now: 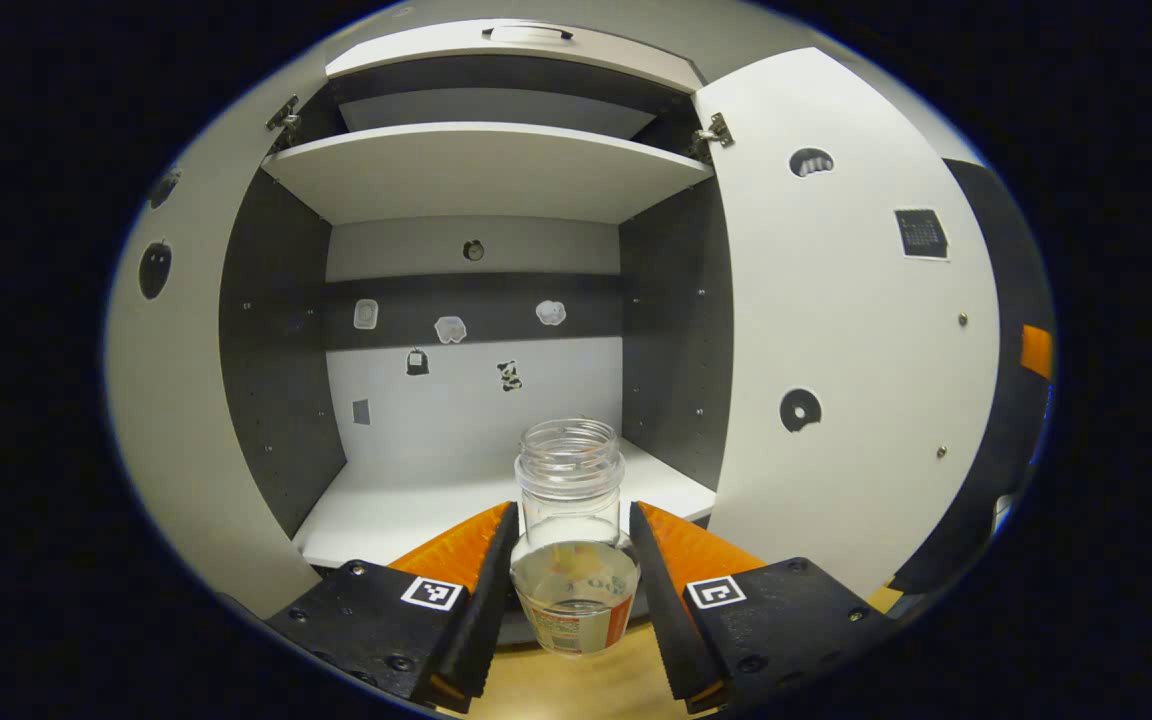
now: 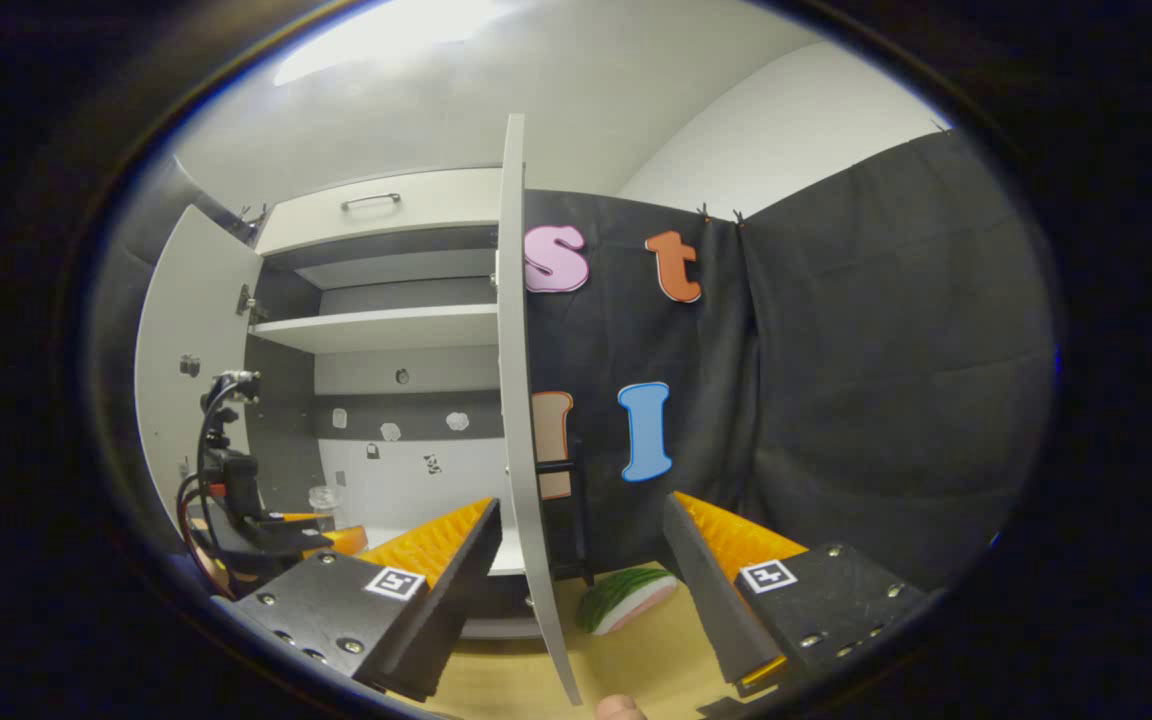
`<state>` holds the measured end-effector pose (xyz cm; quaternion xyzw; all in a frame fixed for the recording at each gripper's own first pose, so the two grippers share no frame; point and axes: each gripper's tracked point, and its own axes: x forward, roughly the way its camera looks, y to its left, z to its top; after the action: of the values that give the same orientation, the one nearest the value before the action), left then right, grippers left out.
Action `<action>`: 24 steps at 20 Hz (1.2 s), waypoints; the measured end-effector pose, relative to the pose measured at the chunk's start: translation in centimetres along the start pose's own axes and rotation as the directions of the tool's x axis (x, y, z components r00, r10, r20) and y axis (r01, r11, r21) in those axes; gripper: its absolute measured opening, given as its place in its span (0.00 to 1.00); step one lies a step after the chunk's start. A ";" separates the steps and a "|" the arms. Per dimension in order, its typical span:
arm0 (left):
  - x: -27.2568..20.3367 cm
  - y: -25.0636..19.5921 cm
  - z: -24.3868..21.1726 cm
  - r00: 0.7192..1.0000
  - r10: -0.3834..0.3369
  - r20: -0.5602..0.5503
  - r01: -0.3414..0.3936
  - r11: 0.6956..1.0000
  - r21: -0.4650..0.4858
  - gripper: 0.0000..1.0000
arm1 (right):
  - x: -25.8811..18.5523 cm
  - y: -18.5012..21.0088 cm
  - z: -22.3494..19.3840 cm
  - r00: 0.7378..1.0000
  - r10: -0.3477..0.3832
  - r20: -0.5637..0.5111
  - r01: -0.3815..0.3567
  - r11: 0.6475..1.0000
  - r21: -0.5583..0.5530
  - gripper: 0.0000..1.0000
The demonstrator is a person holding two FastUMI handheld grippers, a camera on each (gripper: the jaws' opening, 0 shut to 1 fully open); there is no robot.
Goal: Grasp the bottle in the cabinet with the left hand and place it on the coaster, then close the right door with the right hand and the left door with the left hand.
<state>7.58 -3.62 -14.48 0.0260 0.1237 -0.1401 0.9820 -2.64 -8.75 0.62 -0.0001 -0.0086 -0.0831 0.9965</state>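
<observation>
Both views sharp centrally, no motion blur; strong fisheye bowing toward the edges, curving the open right door [image 1: 856, 330] and the shelf [image 1: 486, 165]. Left gripper view evenly lit and moderately dim, the cabinet [image 1: 276, 330] side walls dark, soft shadow under the shelf. Right gripper view: ceiling [image 2: 386, 30] blown out to glare at top, light from above, black cloth wall [image 2: 886, 350] dim.

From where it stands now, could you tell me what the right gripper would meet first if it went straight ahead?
Probably the edge of the open right door, which stands between the right gripper's spread fingers; depth is uncertain.
</observation>
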 end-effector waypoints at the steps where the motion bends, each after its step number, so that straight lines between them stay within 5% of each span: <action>1: -0.5 -0.4 -0.9 1.000 -0.014 -0.006 0.014 1.000 -0.012 0.67 | 0.0 0.0 -0.1 1.000 0.002 0.001 -0.002 1.000 0.000 0.99; 13: -5.9 -4.8 -14.2 0.974 -0.188 -0.125 0.175 0.979 -0.103 0.67 | 0.6 -0.7 -0.2 1.000 0.002 0.005 -0.002 1.000 0.007 0.99; 24: -9.6 -5.6 -24.9 0.936 -0.208 -0.284 0.171 0.974 -0.148 0.68 | -0.1 -1.1 0.3 1.000 -0.013 0.013 0.013 1.000 0.000 0.98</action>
<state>-8.79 -4.23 -36.27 -0.0246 0.2804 -0.2210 0.9338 -2.95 -9.84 0.88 -0.0004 -0.0149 -0.0894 0.9959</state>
